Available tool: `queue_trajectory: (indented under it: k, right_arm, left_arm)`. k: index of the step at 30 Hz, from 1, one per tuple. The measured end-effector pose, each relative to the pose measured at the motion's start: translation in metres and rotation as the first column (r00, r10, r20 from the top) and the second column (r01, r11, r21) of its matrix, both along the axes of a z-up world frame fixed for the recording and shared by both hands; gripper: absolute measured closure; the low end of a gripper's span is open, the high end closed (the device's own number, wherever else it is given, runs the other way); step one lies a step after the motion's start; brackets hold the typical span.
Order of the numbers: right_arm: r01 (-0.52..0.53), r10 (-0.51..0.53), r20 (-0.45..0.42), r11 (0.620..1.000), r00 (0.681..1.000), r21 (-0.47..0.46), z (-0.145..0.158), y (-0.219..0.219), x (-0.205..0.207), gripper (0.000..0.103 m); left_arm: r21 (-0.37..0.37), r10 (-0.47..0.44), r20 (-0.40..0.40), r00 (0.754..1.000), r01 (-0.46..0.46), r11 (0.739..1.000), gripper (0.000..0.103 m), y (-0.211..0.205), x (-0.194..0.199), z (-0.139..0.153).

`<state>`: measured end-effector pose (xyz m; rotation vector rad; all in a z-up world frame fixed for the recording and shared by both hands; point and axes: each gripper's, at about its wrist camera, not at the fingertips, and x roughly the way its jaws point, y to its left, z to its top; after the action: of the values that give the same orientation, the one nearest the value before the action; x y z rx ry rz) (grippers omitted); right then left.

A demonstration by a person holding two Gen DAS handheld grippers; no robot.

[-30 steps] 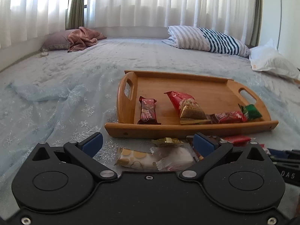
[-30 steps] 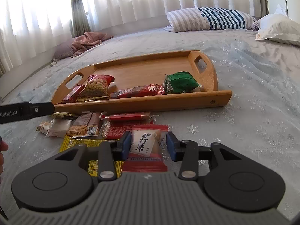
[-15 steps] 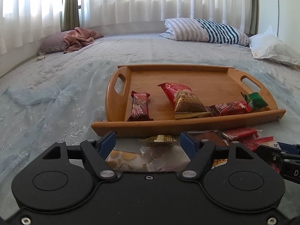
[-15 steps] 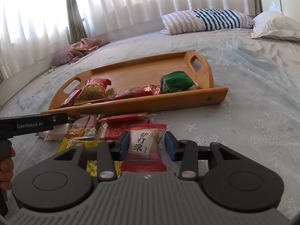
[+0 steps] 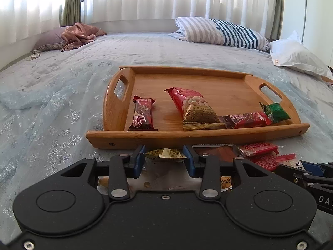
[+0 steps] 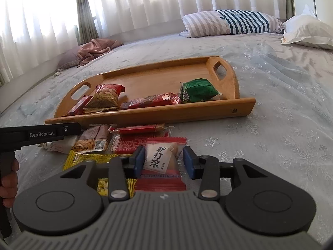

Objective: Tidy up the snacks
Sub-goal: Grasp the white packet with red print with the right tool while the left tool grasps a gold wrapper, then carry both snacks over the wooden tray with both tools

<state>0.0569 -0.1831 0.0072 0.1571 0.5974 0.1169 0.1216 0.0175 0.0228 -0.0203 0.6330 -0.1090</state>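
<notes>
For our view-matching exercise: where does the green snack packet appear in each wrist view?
Left wrist view: green snack packet at the wooden tray's right end.
Right wrist view: green snack packet right of centre, near the handle.
Shared landmark: striped pillow.

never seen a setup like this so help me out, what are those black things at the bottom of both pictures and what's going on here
Each is a handheld two-finger tool; a person holds one per hand, with a camera looking along its fingers. One picture is the left tool, the other the right tool. They sit over a bed with a wooden tray already holding some snacks. The left tool's jaws have just been closing around a pale wrapped snack; whether they grip it is unclear. The right tool's jaws, also just closing, bracket a red and white packet.
</notes>
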Motion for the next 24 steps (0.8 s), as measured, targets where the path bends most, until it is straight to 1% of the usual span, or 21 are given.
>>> queue_trajectory:
  k: [2,5,8,10,15,24]
  right_arm:
    - [-0.002,0.002,-0.001,1.000,1.000,0.004,0.001,0.000,0.000,0.060]
    - [-0.033,0.033,-0.009,0.999,0.999,0.005,0.003,-0.001,0.005,0.062]
    - [-0.068,0.068,-0.011,0.998,0.998,0.001,0.007,-0.003,0.010,0.064]
    - [-0.089,0.089,-0.010,0.996,0.996,0.009,0.010,-0.004,0.012,0.064]
    - [-0.114,0.114,-0.005,0.993,0.993,-0.004,0.015,-0.001,0.011,0.065]
    - [-0.114,0.114,-0.003,0.993,0.993,0.022,0.019,-0.005,0.009,0.065]
  left_arm:
    - [-0.018,0.006,-0.002,1.000,-0.006,1.000,0.065,0.003,0.000,0.001]
    - [-0.021,0.011,0.007,1.000,-0.011,1.000,0.065,0.005,-0.002,0.004]
    - [-0.064,0.014,0.010,1.000,-0.013,0.998,0.065,0.010,-0.005,0.010]
    - [-0.078,0.019,0.026,0.999,-0.017,0.997,0.065,0.013,-0.009,0.015]
    - [-0.079,0.026,0.063,0.998,-0.021,0.997,0.065,0.015,-0.018,0.024]
    - [-0.102,0.048,0.096,0.994,-0.039,0.994,0.066,0.022,-0.027,0.036]
